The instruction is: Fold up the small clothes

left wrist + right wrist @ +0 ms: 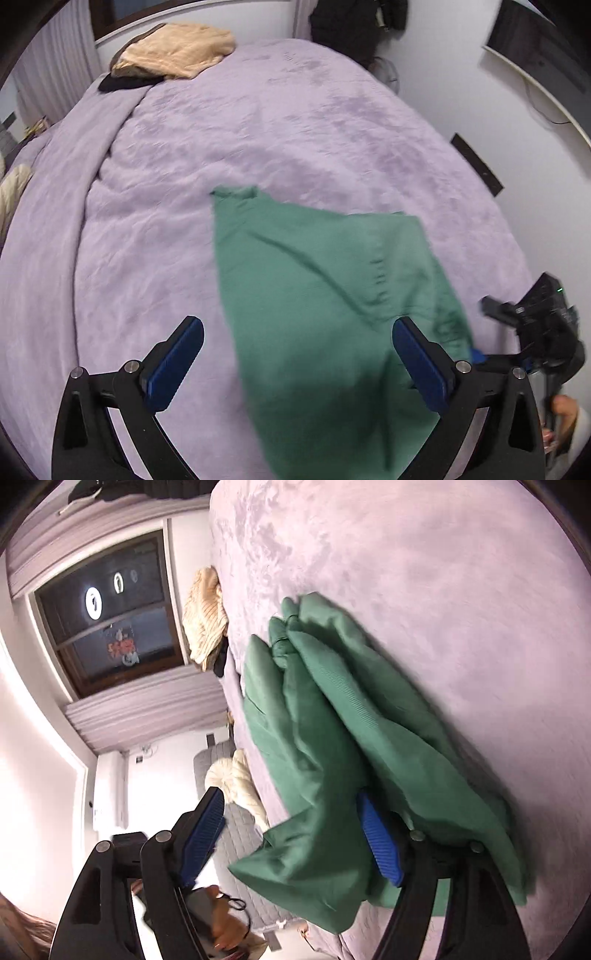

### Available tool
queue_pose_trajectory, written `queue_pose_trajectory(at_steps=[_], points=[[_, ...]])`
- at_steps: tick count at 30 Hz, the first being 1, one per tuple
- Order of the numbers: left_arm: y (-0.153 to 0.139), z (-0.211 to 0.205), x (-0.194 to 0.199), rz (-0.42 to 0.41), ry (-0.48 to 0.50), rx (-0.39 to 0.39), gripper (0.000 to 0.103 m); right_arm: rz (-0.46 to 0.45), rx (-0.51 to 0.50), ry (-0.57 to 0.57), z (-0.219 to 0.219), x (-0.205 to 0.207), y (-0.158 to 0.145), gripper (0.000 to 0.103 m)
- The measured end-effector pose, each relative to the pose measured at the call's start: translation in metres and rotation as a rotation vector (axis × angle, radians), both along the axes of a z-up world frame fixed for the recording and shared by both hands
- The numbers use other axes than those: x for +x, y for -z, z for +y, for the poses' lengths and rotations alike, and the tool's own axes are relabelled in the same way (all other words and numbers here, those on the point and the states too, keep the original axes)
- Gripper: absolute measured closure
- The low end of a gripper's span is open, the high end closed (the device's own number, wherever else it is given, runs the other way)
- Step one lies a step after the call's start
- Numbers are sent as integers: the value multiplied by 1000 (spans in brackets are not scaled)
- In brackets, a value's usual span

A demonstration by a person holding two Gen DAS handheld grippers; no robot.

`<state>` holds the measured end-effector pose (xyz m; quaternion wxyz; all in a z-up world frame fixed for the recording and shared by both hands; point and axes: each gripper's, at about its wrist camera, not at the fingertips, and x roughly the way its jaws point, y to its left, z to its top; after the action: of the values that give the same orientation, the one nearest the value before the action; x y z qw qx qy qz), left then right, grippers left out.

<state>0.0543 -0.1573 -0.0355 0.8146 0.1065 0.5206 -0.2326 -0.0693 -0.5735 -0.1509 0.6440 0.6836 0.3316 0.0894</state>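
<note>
A green garment (325,295) lies spread on the lilac blanket (229,140), one corner far out and creases across its middle. My left gripper (297,328) hovers over its near part with the jaws wide apart; neither blue pad presses the cloth. At the garment's right edge is my right gripper (489,332). In the right wrist view the picture is rolled sideways. The green garment (332,720) is bunched in folds and drapes over one finger of my right gripper (291,812), which stands open without pinching it.
Folded beige clothes (177,48) and a dark item (125,83) sit at the bed's far corner. A cream knit (236,779) lies off the bed's edge. A white wall (461,92) runs close along the right side. A person's hand (565,410) shows low right.
</note>
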Motion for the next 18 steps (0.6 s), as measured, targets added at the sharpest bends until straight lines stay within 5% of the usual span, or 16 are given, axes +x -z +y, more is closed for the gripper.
queue_pose_trajectory(at_steps=[7, 8, 9, 10, 14, 18], points=[[73, 52, 20, 94, -159, 97, 1, 147, -237, -281, 18, 82, -24, 25], [81, 53, 20, 118, -169, 103, 1, 184, -309, -323, 25, 91, -26, 34], [85, 54, 19, 133, -179, 107, 1, 220, -414, -374, 35, 102, -31, 77], [87, 55, 19, 138, -194, 107, 1, 221, -473, -400, 40, 108, -39, 88], [71, 48, 9, 125, -171, 44, 1, 50, -584, -379, 38, 106, -94, 94], [80, 18, -4, 135, -86, 62, 1, 159, -558, -342, -7, 77, -72, 94]])
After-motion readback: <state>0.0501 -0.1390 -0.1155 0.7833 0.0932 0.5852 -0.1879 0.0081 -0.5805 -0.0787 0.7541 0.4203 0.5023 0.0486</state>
